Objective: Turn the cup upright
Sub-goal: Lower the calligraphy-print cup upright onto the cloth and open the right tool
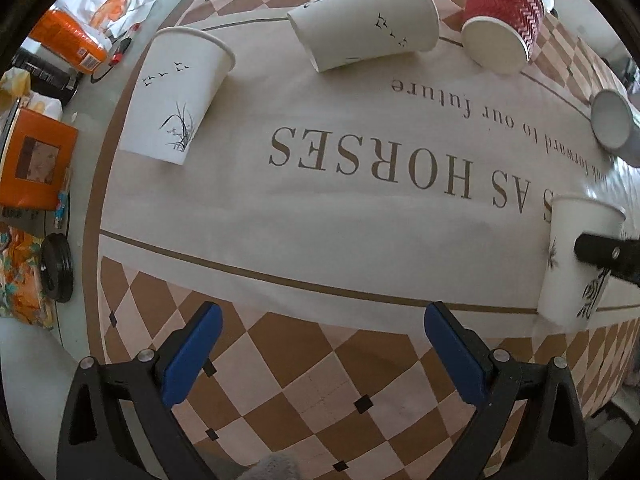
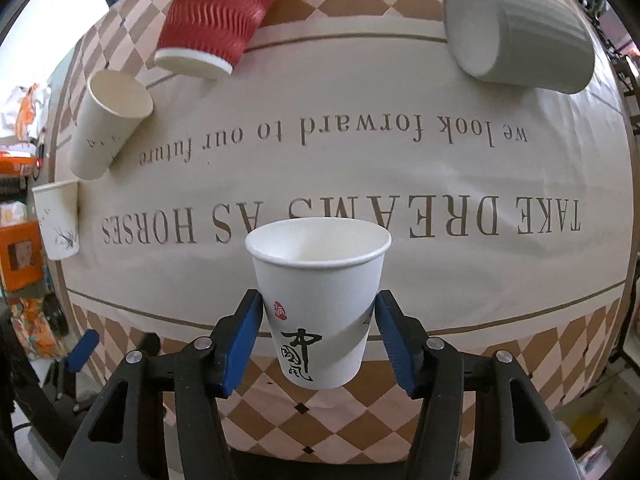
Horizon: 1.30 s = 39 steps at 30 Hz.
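Right gripper (image 2: 318,340) brackets white paper cup with black calligraphy (image 2: 318,304), blue pads at its lower wall on both sides; contact looks likely, but a sliver of gap on the right pad can't be ruled out, so firm clamp vs. just letting go is unclear. Cup is mouth-up, base near the checkered border of the tablecloth (image 2: 360,168); whether the base touches the cloth can't be told. Low side grip probably chosen to keep the rim free and set the cup down vertical. Gripper comes in level, fingers horizontal, from the table's near edge.

Left gripper (image 1: 320,354) is spread wide, nothing between the pads, hovering low over the checkered border, pointed across the table; likely idle.

Outward: one white cup with bird print (image 1: 176,96) stands upright; another bird-print cup (image 1: 364,20), red ripple cup (image 2: 224,16) and grey ribbed cup (image 2: 520,36) lie on their sides, probably next.
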Motion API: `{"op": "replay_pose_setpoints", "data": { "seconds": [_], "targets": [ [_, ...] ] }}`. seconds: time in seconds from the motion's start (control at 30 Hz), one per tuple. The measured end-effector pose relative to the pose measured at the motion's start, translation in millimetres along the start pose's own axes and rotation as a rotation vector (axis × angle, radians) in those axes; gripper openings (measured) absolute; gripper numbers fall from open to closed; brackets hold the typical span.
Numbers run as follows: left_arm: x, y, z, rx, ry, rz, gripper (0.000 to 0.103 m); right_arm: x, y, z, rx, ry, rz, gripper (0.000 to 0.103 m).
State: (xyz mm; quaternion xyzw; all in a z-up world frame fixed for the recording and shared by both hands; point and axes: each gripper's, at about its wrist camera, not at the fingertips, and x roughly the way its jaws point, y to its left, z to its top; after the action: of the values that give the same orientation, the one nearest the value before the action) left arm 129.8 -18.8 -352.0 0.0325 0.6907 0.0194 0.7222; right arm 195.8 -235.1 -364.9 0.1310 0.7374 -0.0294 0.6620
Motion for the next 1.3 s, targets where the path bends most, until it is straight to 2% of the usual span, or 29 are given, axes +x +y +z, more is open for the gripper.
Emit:
{"op": "replay_pose_setpoints", "data": {
  "seconds": [0.1,0.2,0.23,0.4,0.6,0.73,0.87,0.9,1.07,1.3],
  "targets": [
    [1.8,1.0,-1.1,0.007,0.002,0.002,0.103,-11.8,0.3,-0.8,0.021,-0.069,0.027,0.06],
    [10.3,12.4,2.5,-0.006,0.006,0.001,0.103,-22.3,3.6,-0.2,0.037,-0.198,0.05,0.059],
    [11.6,14.0,4.4,-0.012,0.007,0.001,0.103,-28.4,3.3,1.4,0.043,-0.216,0.058,0.059],
    [20.2,21.5,20.7,-0.033,-0.002,0.006,0.103,-38.0,13.2,1.4,0.026,-0.483,0.014,0.059],
    [30.6,17.2,31.8,0.003,-0.018,0.024,0.103,-26.1,25.3,-12.3,-0.017,-0.7,-0.047,0.059],
    [33.0,18.5,29.4,0.029,-0.025,0.023,0.103,-26.5,26.4,-28.2,-0.036,-0.741,-0.069,0.061],
    [26.4,20.3,20.3,0.053,-0.042,0.021,0.103,-22.0,30.1,-45.3,-0.039,-0.718,-0.083,0.062],
    [18.5,9.7,17.9,0.056,-0.046,0.021,0.103,-20.8,30.0,-48.2,-0.036,-0.705,-0.087,0.063],
    [0.1,8.2,8.5,0.081,-0.08,0.026,0.103,-27.2,24.7,-70.6,-0.02,-0.688,-0.094,0.075],
    [-43.0,5.9,-8.4,0.084,-0.132,0.028,0.103,-51.0,15.6,-105.6,-0.02,-0.671,-0.125,0.08]
  ]
}}
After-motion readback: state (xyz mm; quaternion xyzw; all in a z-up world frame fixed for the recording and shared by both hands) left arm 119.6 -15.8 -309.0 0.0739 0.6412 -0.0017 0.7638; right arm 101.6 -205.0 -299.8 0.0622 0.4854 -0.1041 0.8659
